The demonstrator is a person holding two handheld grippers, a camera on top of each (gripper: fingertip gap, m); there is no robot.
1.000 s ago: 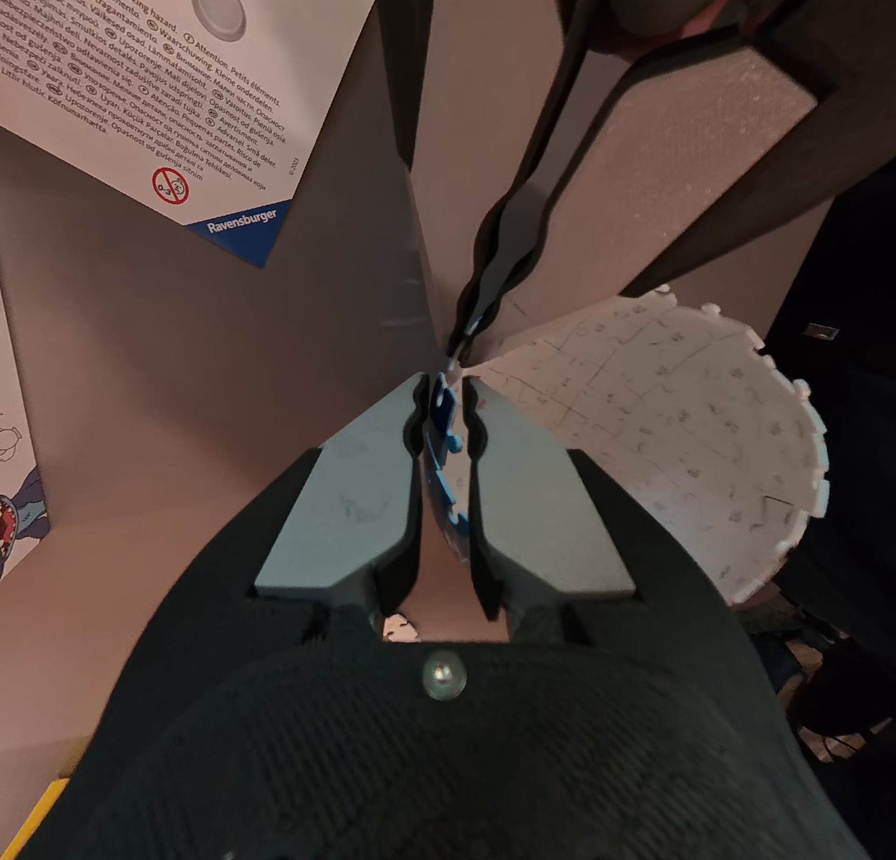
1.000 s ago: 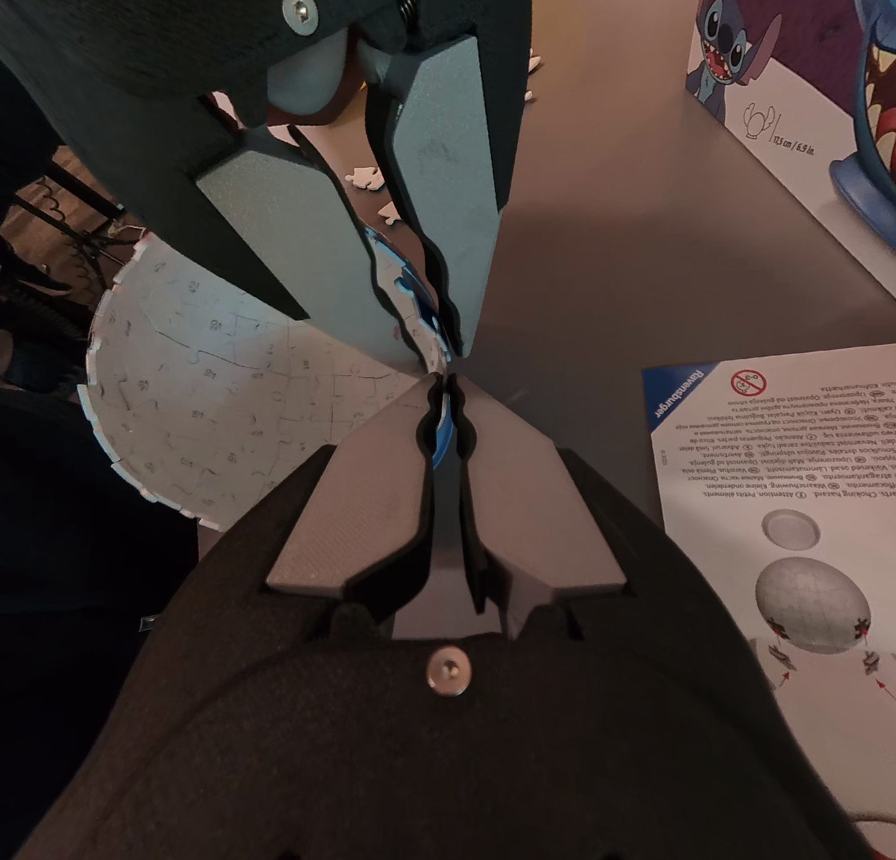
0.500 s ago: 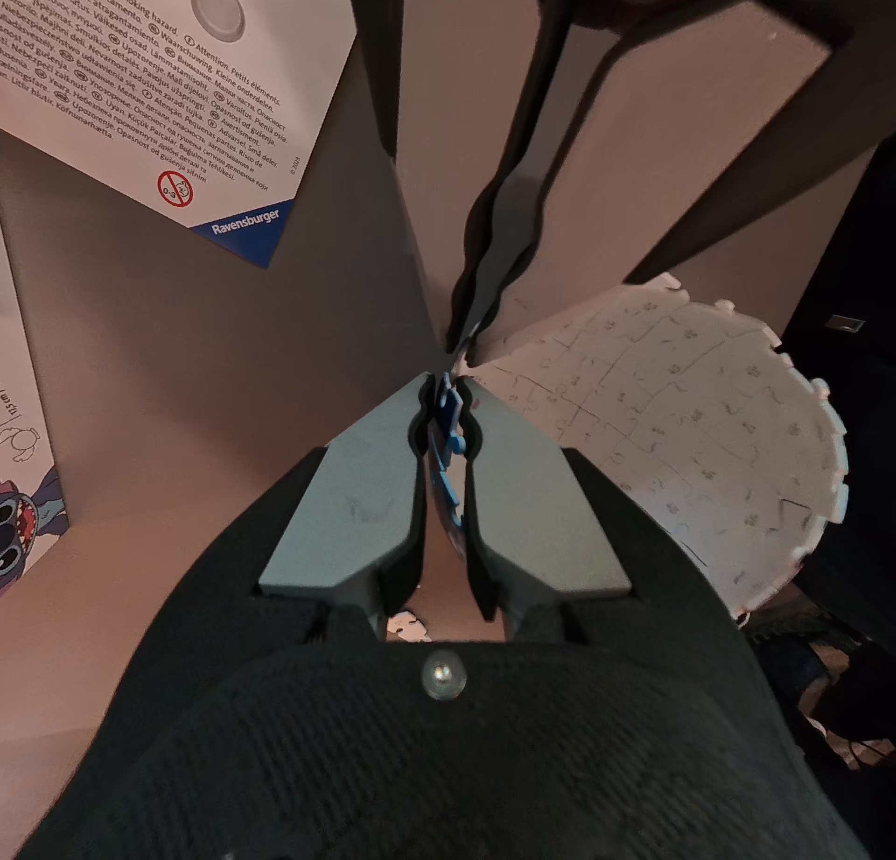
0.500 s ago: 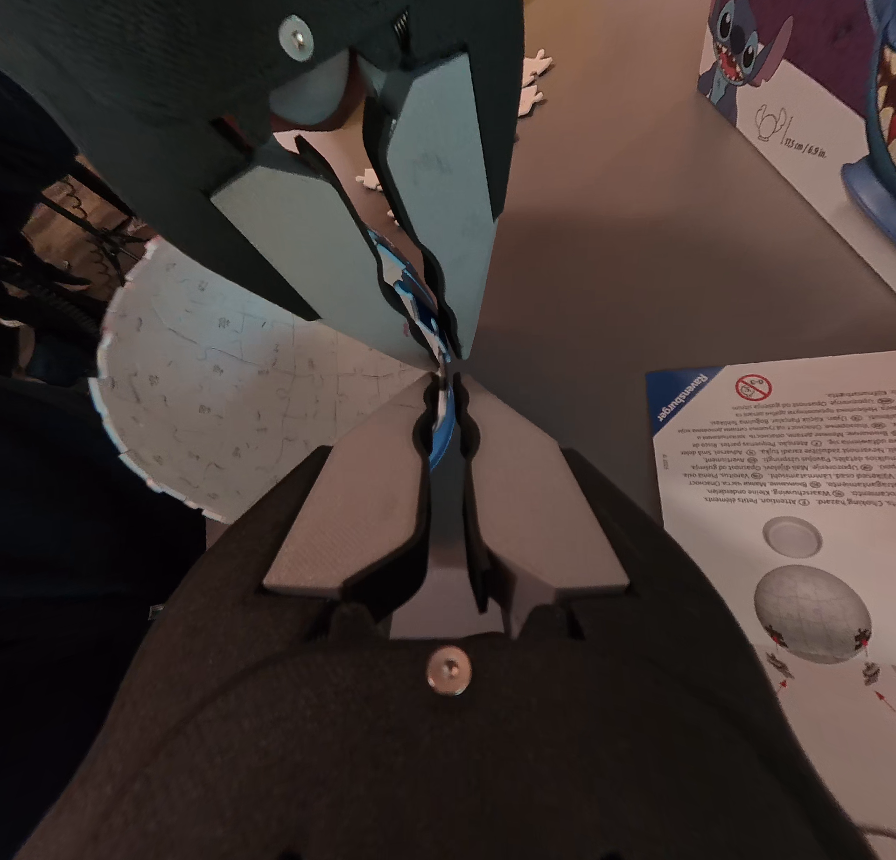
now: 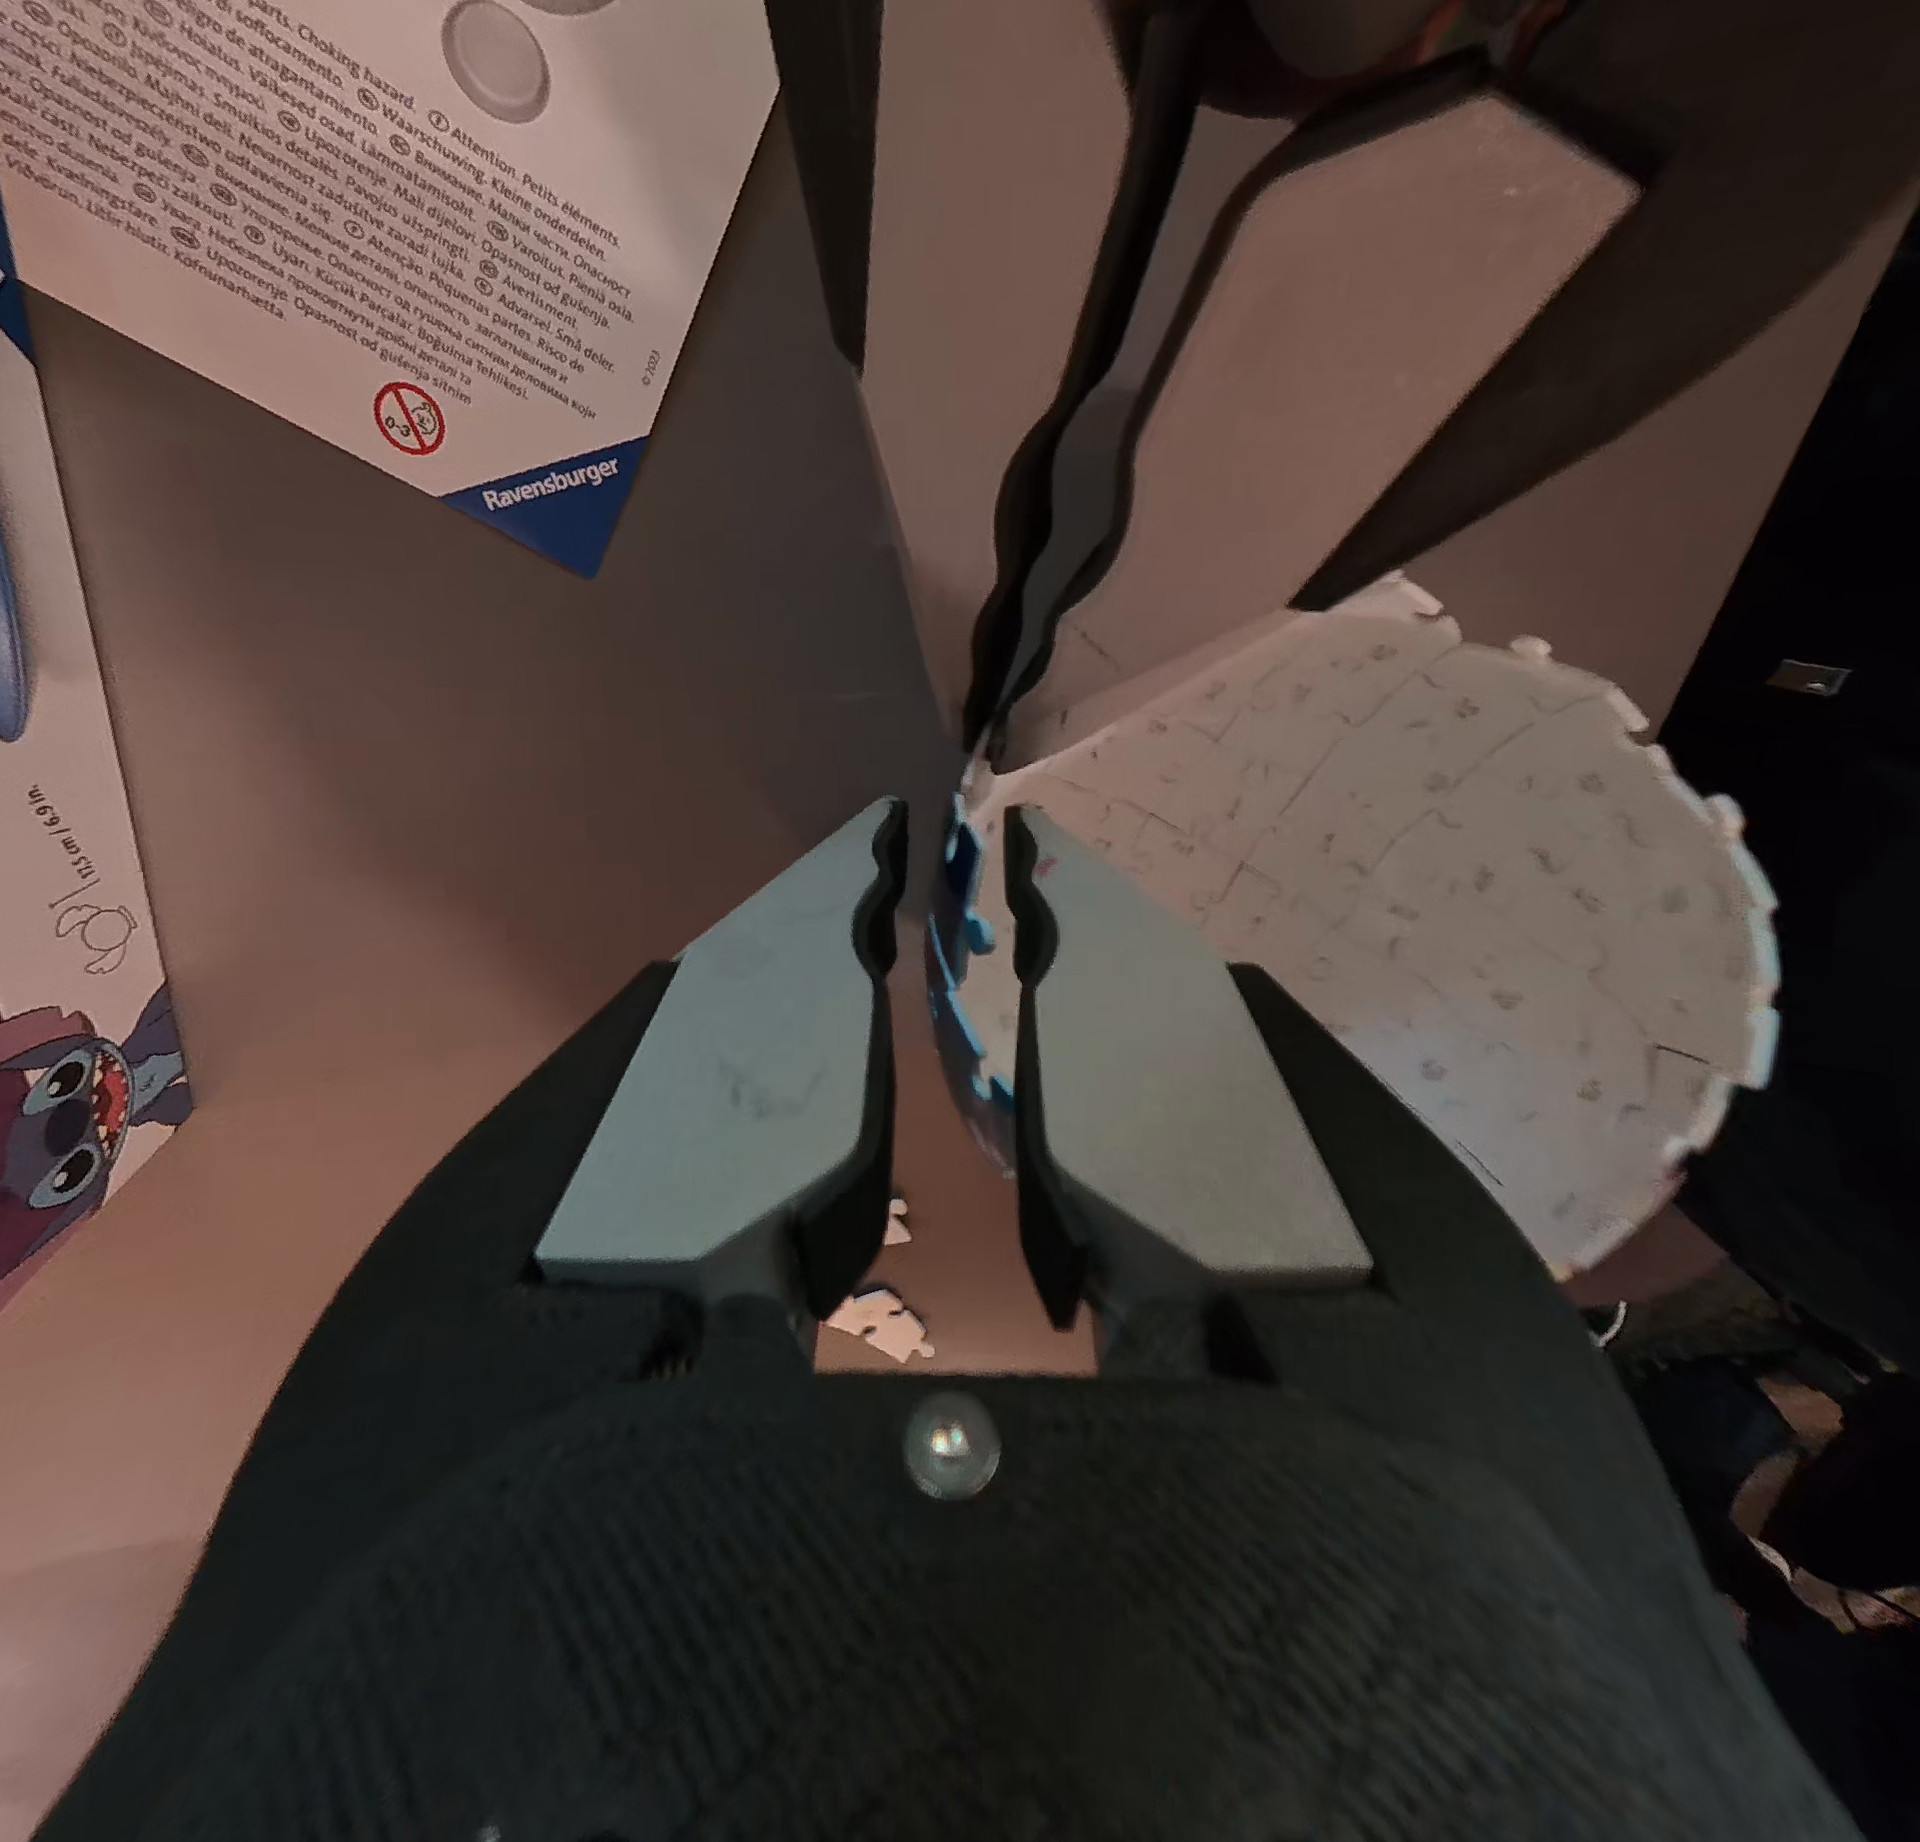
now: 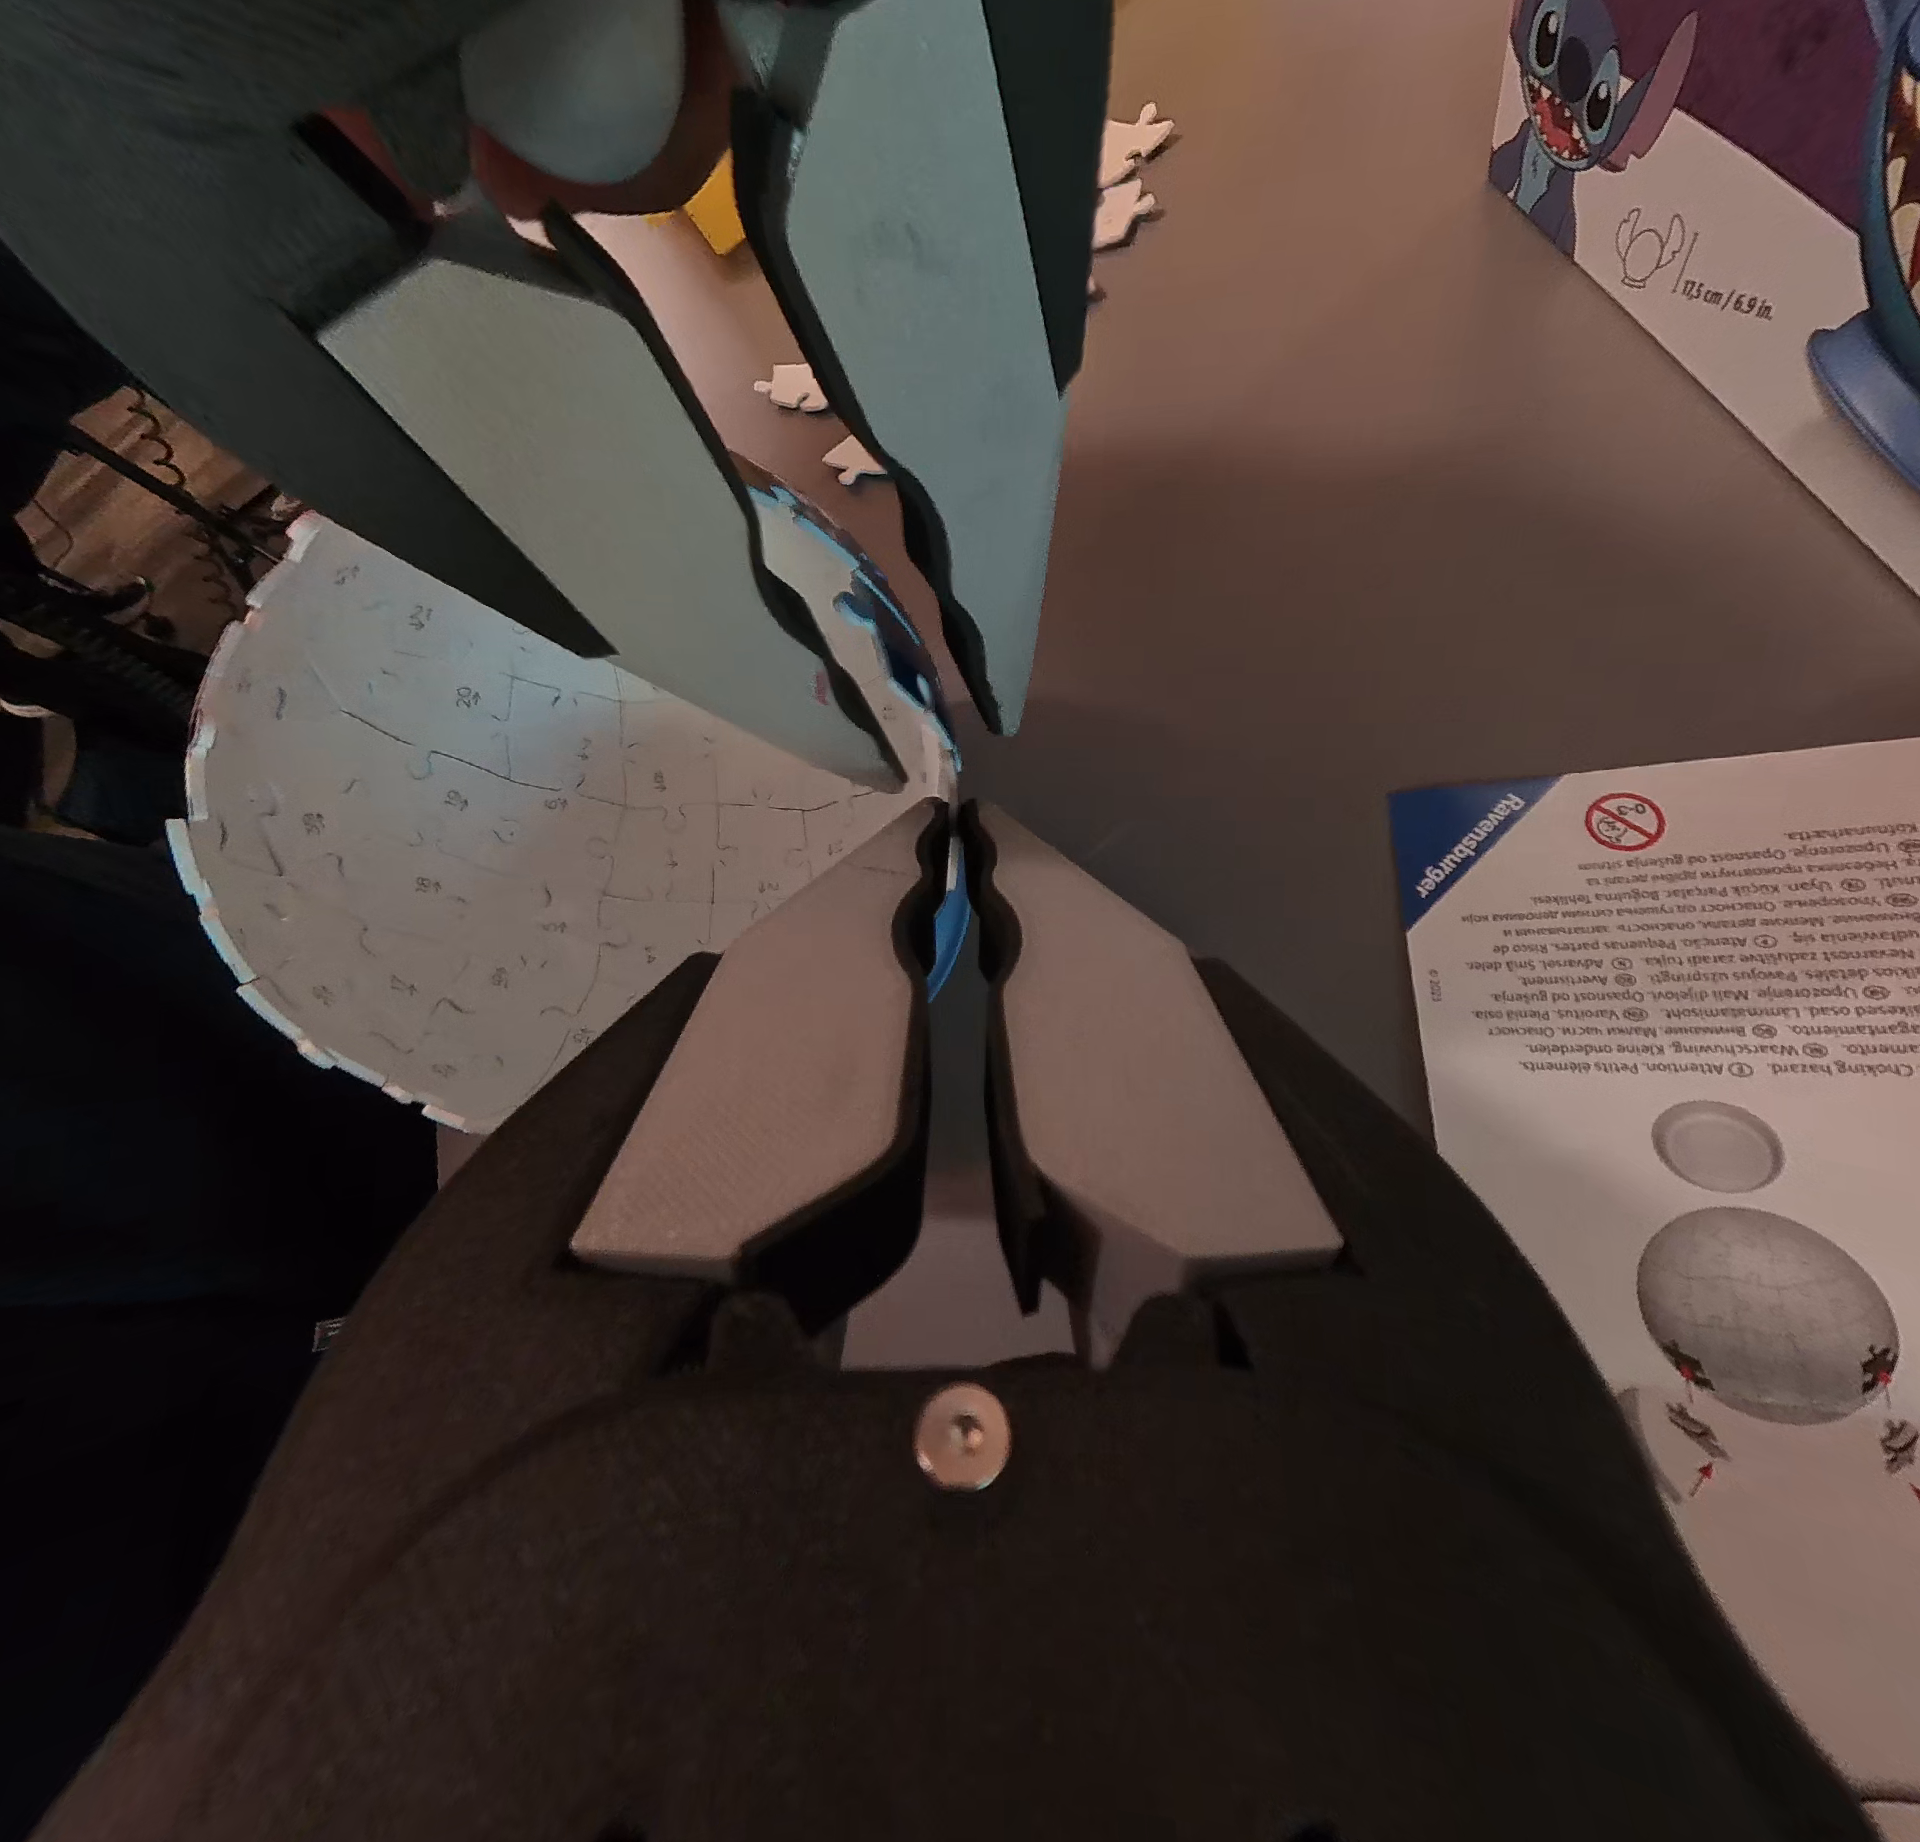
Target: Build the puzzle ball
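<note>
Left gripper (image 5: 951,816): fingers spread, a clear gap on each side of the blue rim between them; no pad seems to touch it, though the view is tight.
Right gripper (image 6: 954,816): fingers pressed onto the rim of the puzzle ball shell (image 6: 416,836), pinching it.
Puzzle ball shell: a half-built white bowl with a blue outer edge, at 9 o'clock in the right wrist view and 3 o'clock in the left wrist view, held above the table (image 6: 1299,545).
Instruction sheet (image 6: 1683,1013): flat at 3 o'clock.
Loose pieces (image 6: 800,384): white, at 12 o'clock.
Puzzle box (image 6: 1704,109): at 1 o'clock.
</note>
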